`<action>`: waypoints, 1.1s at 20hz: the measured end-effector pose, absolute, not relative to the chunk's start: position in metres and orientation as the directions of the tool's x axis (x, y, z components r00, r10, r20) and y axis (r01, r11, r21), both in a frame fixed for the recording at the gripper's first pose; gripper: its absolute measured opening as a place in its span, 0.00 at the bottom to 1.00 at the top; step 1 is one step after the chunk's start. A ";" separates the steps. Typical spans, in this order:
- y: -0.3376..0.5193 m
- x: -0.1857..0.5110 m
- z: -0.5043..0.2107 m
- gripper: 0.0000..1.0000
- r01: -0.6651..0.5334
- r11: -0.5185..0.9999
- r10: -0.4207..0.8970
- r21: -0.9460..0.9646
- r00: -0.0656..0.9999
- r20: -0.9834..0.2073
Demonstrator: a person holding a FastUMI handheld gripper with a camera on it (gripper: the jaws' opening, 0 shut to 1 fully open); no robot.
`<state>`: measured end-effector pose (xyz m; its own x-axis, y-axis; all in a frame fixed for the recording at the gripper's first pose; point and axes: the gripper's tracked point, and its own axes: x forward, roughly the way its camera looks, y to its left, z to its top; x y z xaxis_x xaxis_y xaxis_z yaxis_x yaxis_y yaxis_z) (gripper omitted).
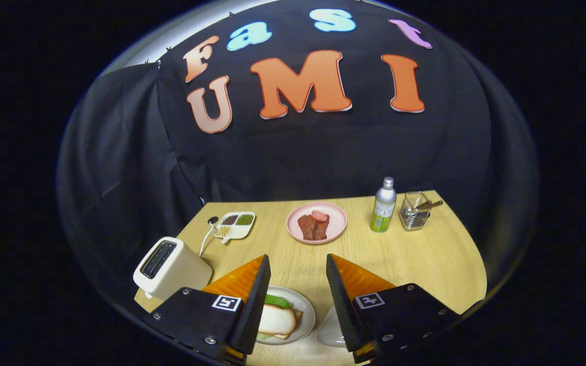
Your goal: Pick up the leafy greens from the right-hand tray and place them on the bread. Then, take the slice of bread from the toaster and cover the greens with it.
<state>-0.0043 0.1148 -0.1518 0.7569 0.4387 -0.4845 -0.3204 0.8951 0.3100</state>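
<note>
My gripper [297, 263] hangs open above the near part of the wooden table [425, 254], nothing between its fingers. Just below, between the fingers, a white plate [305, 307] holds a sandwich: a bread slice [275, 321] lies on top, with leafy greens [277, 301] poking out beneath its far edge and more bread under it. A second white tray [329, 328] sits right of the plate, mostly hidden by the right finger. The white toaster [171, 267] stands left of the left finger, its slots dark.
Beyond the fingers sit a pink plate with meat pieces [316, 222], a small white dish of seeds [235, 224], a silver-and-green bottle [384, 205] and a clear holder with utensils [415, 210]. A white cord [205, 239] runs from the toaster.
</note>
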 end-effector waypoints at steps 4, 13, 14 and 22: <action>0.098 0.013 -0.078 0.67 -0.328 0.904 0.411 0.275 0.843 -0.347; 0.071 0.017 0.001 0.97 -0.294 0.940 0.312 0.172 0.945 -0.094; 0.069 0.020 0.007 0.97 -0.286 0.943 0.301 0.172 0.951 -0.070; 0.049 0.021 0.036 0.97 -0.208 0.974 0.204 0.085 0.977 0.053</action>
<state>0.0210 0.0493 0.0358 0.9774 0.2044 0.0530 -0.2084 0.9743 0.0854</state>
